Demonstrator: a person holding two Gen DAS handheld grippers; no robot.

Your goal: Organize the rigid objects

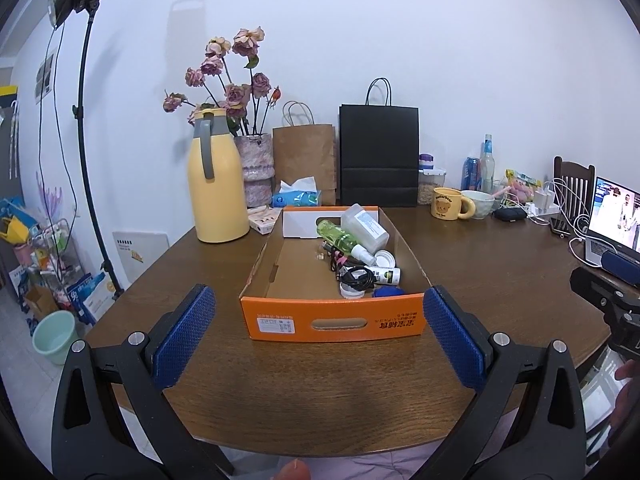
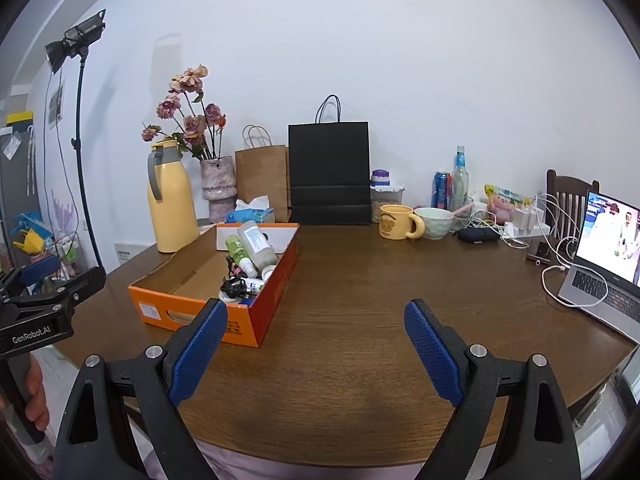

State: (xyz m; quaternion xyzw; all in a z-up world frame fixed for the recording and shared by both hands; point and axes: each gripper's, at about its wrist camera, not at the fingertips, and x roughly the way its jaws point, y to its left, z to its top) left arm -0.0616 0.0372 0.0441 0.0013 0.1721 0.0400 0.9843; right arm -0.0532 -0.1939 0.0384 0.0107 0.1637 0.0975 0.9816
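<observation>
**Seemingly at rest: both grippers empty before a loaded box**

Seemingly, nothing was in hand. The left gripper [image 1: 320, 340] hung with its blue pads spread wide and nothing between them, facing the short end of the orange cardboard box [image 1: 336, 322]. The right gripper [image 2: 316, 350] was equally wide and empty, aimed at bare wood to the right of the box.

The rigid objects lay heaped along the box's right side: a green spray bottle [image 1: 344, 242], a clear bottle [image 1: 366, 226] leaning on the far wall, a small white bottle [image 1: 384, 275], a coiled black cable [image 1: 356, 276] and a white lid [image 1: 385, 258]. By my judgement, either the sorting had not begun or it was nearly done; the frames did not settle which. Any next move would call for reaching over the near wall and picking one item clear of the cable.

The brown wooden table [image 1: 500, 272] carried a yellow thermos jug [image 1: 218, 184], a vase of dried roses [image 1: 256, 172], two paper bags, a bear mug [image 1: 448, 203] and an open laptop [image 2: 600, 272]. A light stand [image 1: 86, 120] stood by the white wall.
</observation>
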